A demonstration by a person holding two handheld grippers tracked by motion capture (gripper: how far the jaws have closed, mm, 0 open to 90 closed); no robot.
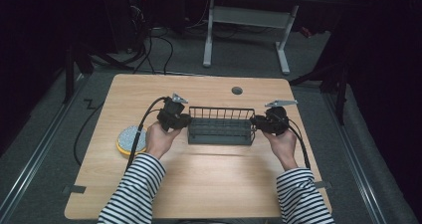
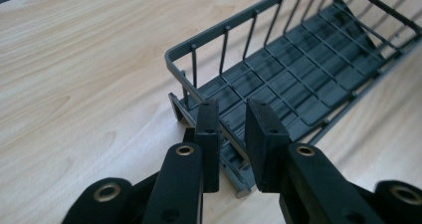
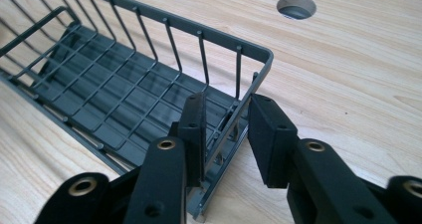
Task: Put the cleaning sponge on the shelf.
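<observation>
**Wire rack gripped at both ends**

A dark grey wire rack [image 1: 221,127] is seen lying near the middle of the wooden table [image 1: 209,179], its long side parallel to the front edge. Its left end wall is clamped by the left gripper [image 1: 185,120], and its right end wall is straddled by the right gripper [image 1: 255,121], whose jaws are nearly closed on it. A yellow-rimmed sponge [image 1: 130,139] is found near the table's left edge, and a round hole [image 1: 237,90] near the back edge.

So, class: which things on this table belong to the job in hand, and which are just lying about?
In the job:
dark grey wire rack
left gripper
right gripper

Lying about:
round yellow-rimmed speckled pad
light wooden table
</observation>
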